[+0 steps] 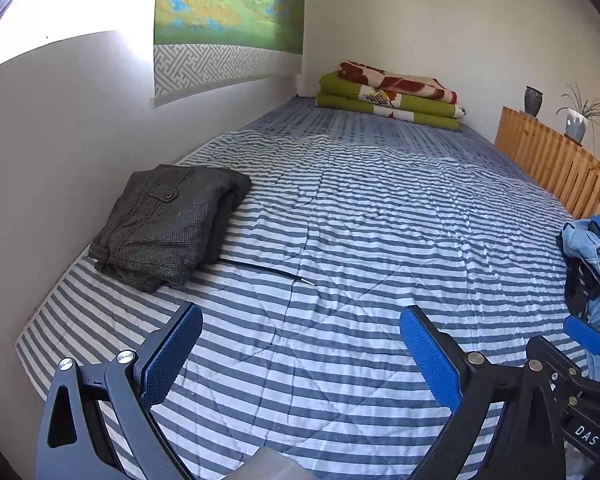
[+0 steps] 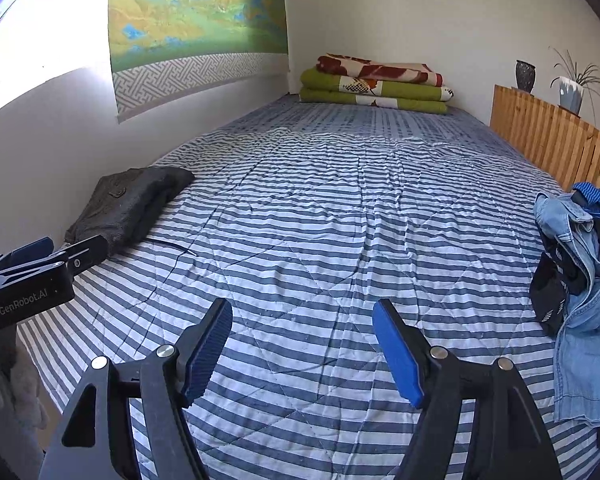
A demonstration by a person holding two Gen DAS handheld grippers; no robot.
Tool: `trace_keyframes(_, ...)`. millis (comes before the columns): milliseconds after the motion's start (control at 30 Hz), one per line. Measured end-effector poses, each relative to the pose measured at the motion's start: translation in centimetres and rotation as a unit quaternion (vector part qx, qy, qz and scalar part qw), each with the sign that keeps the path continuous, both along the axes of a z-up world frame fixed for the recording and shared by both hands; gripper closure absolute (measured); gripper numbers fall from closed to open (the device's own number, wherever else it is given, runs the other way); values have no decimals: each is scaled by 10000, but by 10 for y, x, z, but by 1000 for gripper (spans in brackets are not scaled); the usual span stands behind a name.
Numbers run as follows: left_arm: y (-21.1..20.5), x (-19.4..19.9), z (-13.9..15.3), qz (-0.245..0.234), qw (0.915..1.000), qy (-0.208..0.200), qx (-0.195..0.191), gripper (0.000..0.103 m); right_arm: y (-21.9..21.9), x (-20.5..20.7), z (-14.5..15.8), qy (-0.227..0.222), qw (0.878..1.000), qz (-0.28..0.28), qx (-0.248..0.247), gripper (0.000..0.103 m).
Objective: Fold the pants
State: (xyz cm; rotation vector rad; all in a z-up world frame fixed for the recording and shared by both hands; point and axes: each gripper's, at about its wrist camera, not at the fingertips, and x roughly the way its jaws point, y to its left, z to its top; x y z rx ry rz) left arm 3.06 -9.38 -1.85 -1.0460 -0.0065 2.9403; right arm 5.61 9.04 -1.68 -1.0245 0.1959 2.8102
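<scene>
A folded pair of dark grey checked pants (image 1: 168, 224) (image 2: 128, 204) lies on the striped bed by the left wall. A heap of unfolded clothes, light blue denim with dark pieces (image 1: 594, 268) (image 2: 580, 280), sits at the bed's right edge. My left gripper (image 1: 300, 344) hovers open over bare quilt, nothing between its blue pads. My right gripper (image 2: 302, 340) is also open and empty above the quilt, left of the denim heap. In the left wrist view the right gripper's blue fingertip (image 1: 584, 336) shows at the right; in the right wrist view the left gripper's body (image 2: 32, 280) shows at the left.
The blue-and-white striped quilt (image 1: 360, 220) (image 2: 320, 200) covers the bed. Folded green and red blankets (image 1: 392, 96) (image 2: 376, 84) are stacked at the far end. A wooden slatted rail (image 1: 556, 164) with a vase and a potted plant (image 2: 572, 88) borders the right. A scroll painting (image 1: 228, 20) hangs on the left wall.
</scene>
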Motion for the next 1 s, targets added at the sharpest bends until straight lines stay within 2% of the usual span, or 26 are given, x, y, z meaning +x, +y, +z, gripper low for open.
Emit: trace_keyframes(1000,-2,-3,-2,-24,10000,-3,-26,2,0,-8,-5,-71,9998,-5,-168,33)
